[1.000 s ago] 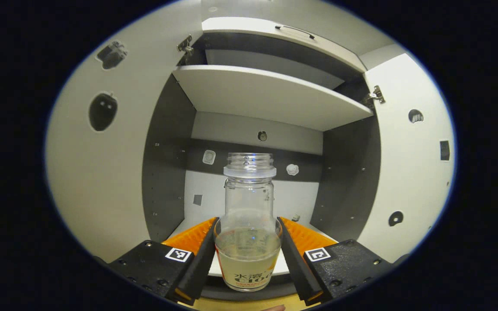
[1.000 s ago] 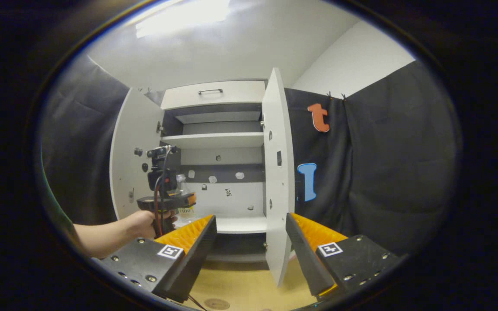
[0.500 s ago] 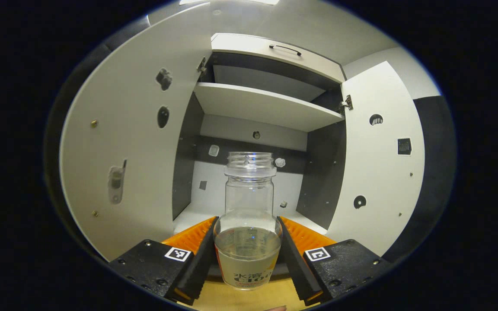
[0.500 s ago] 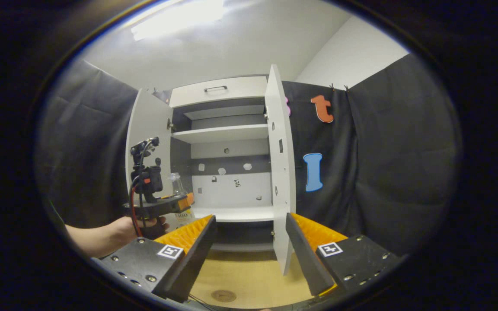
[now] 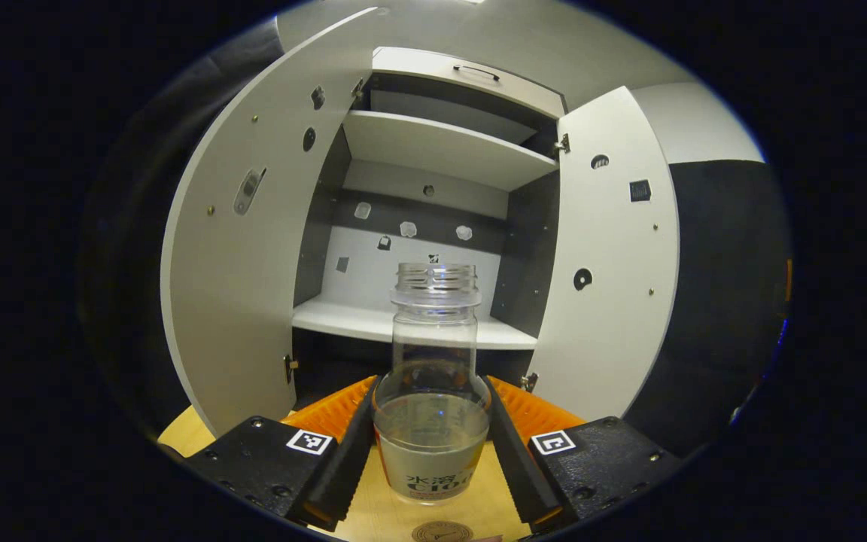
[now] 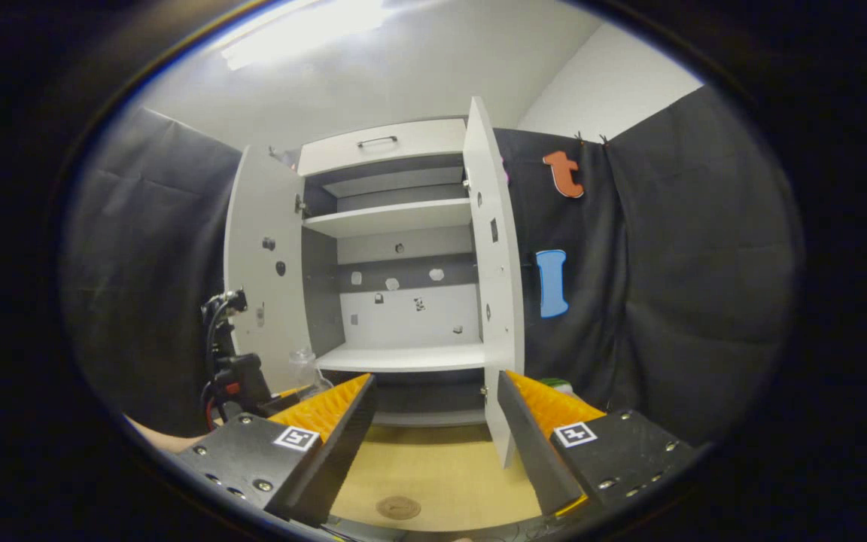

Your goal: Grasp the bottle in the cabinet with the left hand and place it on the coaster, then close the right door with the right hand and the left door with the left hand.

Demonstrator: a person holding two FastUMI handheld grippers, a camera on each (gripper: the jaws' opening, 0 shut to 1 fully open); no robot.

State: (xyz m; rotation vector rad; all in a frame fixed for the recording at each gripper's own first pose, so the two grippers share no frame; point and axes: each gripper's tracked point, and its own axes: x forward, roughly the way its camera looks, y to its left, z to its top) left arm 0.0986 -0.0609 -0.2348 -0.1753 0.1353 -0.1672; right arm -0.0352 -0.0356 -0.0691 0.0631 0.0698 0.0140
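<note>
Carrying bottle (image 5: 432,391) pinched in left gripper (image 5: 430,444); we've cleared cabinet (image 5: 411,320), coaster (image 5: 442,532) now below; right gripper (image 6: 433,444) spread, idle.

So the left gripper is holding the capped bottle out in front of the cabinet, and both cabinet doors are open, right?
Not quite: the bottle has no cap. The left gripper view shows its bare threaded mouth open at the top. The rest holds: the left gripper grips the bottle on both sides in front of the cabinet, and the left door and right door both stand open.
</note>
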